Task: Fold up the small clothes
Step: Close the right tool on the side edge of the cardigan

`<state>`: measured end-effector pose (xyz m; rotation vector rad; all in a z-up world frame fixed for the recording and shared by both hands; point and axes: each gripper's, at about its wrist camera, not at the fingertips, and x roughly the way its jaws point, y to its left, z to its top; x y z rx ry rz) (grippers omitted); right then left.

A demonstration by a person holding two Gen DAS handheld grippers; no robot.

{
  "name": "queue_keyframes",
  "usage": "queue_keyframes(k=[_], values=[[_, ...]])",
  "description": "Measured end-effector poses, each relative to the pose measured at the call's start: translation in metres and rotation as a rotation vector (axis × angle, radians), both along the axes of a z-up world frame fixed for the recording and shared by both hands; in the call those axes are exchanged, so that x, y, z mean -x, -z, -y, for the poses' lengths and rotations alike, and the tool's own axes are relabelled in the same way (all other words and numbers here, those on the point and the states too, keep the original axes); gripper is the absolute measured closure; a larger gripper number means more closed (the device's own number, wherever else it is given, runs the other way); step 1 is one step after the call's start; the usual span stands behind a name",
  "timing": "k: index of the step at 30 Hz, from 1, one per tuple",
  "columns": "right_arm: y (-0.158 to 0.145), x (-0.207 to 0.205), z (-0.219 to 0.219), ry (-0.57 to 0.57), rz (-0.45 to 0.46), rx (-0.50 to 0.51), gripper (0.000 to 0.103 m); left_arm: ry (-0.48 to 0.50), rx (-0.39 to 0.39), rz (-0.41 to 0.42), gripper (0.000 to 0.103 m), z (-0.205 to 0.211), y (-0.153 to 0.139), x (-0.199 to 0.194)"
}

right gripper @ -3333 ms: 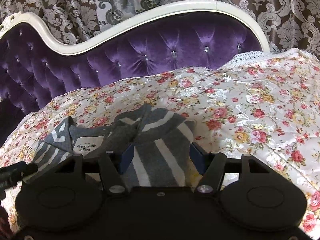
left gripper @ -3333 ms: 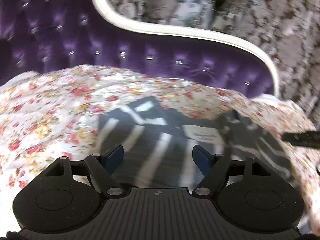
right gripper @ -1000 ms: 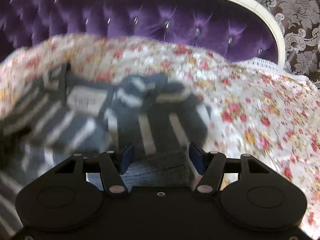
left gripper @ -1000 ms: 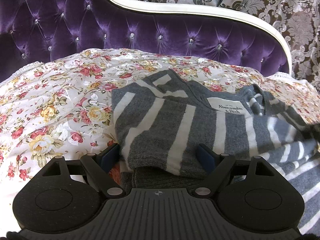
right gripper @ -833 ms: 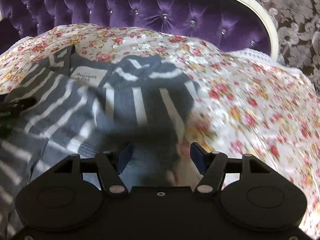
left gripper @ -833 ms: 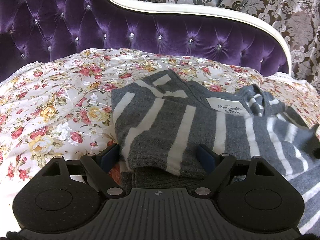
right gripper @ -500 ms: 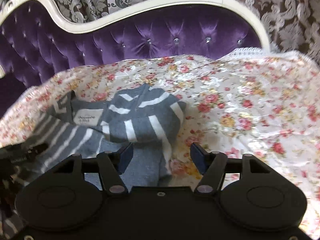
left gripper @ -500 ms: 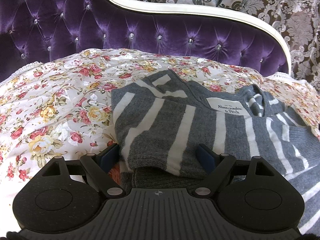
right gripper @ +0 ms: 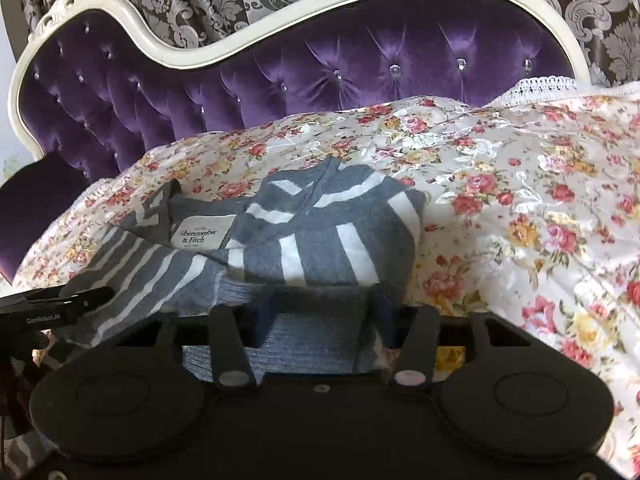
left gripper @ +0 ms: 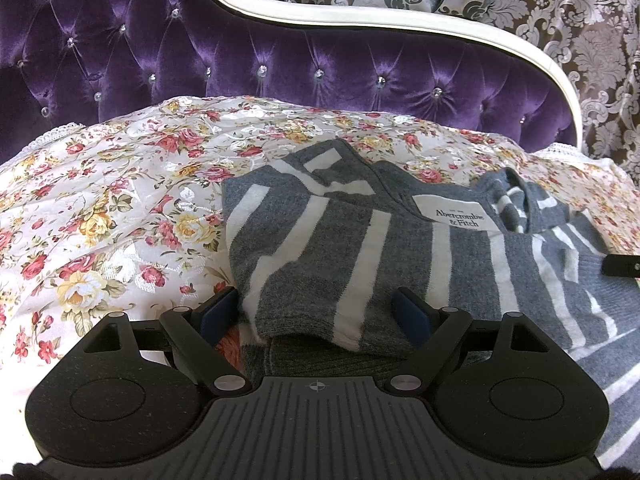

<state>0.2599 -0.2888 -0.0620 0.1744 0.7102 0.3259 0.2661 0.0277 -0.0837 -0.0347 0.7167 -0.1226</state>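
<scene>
In the left wrist view, the grey-and-white striped sweater (left gripper: 360, 240) is lying on the floral bedspread (left gripper: 100, 216) in front of the purple tufted headboard (left gripper: 280, 60), its white neck label (left gripper: 456, 216) facing up and one sleeve already turned in across the body. The left gripper (left gripper: 316, 314) is standing wide, its blue pads sitting either side of the sleeve's near edge without pinching it, so it is holding nothing. At the right edge, a dark tip of the other tool (left gripper: 620, 266) is just showing over the knit. In the right wrist view, the same sweater (right gripper: 320, 232) is spreading from the label (right gripper: 202, 232) towards the camera, with the other sleeve folded over too, and the left gripper (right gripper: 52, 304) is peeking in at the left edge. The right gripper (right gripper: 324, 314) has just been closing; its jaws are now fairly narrow with the grey ribbed hem (right gripper: 312, 340) lying between them, though whether the pads are pressing the cloth I cannot tell, as that part is blurred and in shadow. The knit is looking soft, thick and limp, light enough to lift yet likely to sag and slide on the glossy spread, so the ribbed hem, taken through both layers near each corner, is seeming the firmest place to grip for folding it up towards the collar.
</scene>
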Motion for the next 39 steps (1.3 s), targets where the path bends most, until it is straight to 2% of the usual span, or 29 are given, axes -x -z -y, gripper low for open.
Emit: queue_keyframes(k=[5, 6, 7, 9, 11, 15, 17, 21, 23, 26, 30, 33, 36, 39], values=[[0.001, 0.008, 0.002, -0.029, 0.016, -0.011, 0.062, -0.001, 0.0, 0.001, 0.019, 0.0, 0.0, 0.0], [0.001, 0.009, 0.001, -0.03, 0.017, -0.009, 0.069, -0.001, 0.0, 0.001, 0.019, 0.0, 0.0, 0.0], [0.001, 0.008, 0.0, -0.032, 0.017, -0.003, 0.085, 0.0, 0.0, 0.001, 0.019, 0.0, 0.0, 0.0], [-0.003, 0.01, -0.005, -0.041, 0.028, 0.022, 0.09, 0.0, 0.0, 0.001, 0.019, 0.0, 0.0, 0.0], [-0.014, 0.014, -0.013, -0.06, 0.077, 0.06, 0.09, -0.001, 0.002, 0.002, 0.019, 0.0, 0.0, 0.0], [-0.04, 0.01, -0.023, -0.013, 0.151, 0.131, 0.091, -0.003, 0.008, 0.01, 0.019, 0.0, 0.0, 0.001], [-0.038, -0.001, -0.023, 0.029, 0.122, 0.166, 0.091, -0.006, 0.012, 0.017, 0.019, -0.001, 0.0, 0.002], [-0.011, -0.015, -0.019, 0.085, -0.004, 0.157, 0.089, -0.009, 0.014, 0.025, 0.019, -0.001, 0.0, 0.005], [0.0, -0.009, -0.02, 0.087, -0.017, 0.159, 0.088, -0.002, 0.01, 0.022, 0.019, -0.001, -0.001, 0.005], [-0.002, 0.0, -0.018, 0.089, 0.004, 0.152, 0.085, 0.007, -0.005, 0.002, 0.019, -0.001, -0.006, 0.004], [-0.012, 0.004, -0.01, 0.125, 0.058, 0.116, 0.072, -0.005, -0.012, -0.017, 0.019, -0.005, -0.015, 0.004], [-0.017, 0.008, 0.0, 0.129, 0.067, 0.039, 0.072, -0.022, -0.021, 0.017, 0.019, -0.009, -0.025, 0.011], [-0.02, 0.011, 0.008, 0.105, 0.04, -0.035, 0.072, -0.009, 0.008, 0.026, 0.019, -0.009, -0.034, 0.015], [-0.019, 0.017, 0.007, 0.073, 0.027, -0.029, 0.072, 0.021, 0.024, 0.002, 0.019, -0.002, -0.034, 0.015]])
